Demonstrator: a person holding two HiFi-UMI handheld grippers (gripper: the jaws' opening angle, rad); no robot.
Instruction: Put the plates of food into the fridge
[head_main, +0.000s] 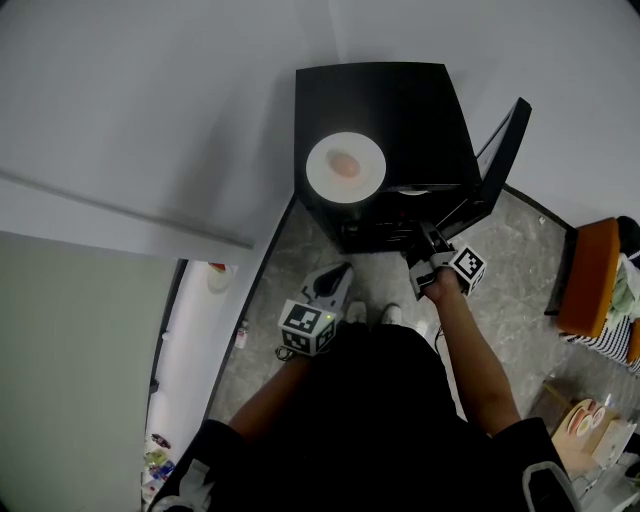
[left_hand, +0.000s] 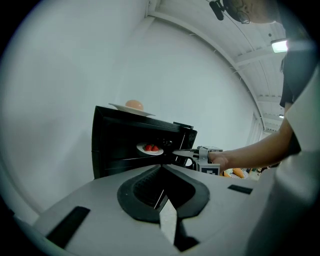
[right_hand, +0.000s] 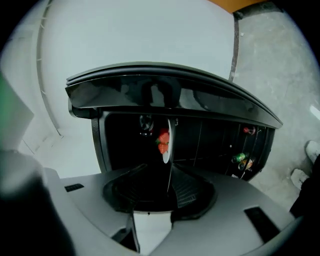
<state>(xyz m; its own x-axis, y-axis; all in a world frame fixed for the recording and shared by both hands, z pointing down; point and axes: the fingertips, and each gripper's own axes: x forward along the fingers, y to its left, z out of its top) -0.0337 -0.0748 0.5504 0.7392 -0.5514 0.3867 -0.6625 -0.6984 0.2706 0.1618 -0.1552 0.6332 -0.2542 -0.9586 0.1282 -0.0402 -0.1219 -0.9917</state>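
Observation:
A small black fridge (head_main: 385, 110) stands against the wall with its door (head_main: 500, 150) swung open. On its top rests a white plate with a peach-coloured food item (head_main: 345, 167). Inside, a white plate of strawberries (left_hand: 150, 148) lies on a shelf; the right gripper view shows it edge-on (right_hand: 165, 140). My right gripper (head_main: 428, 242) is at the fridge mouth, open, nothing between its fingers, tips just short of that plate (left_hand: 175, 152). My left gripper (head_main: 340, 275) hangs lower and further back, shut and empty (left_hand: 161, 167).
The open door's inner rack holds cans or bottles (right_hand: 242, 157). An orange seat (head_main: 590, 275) stands to the right, and more plates (head_main: 583, 415) lie at the lower right. The person's shoes (head_main: 372, 313) are on the speckled floor before the fridge.

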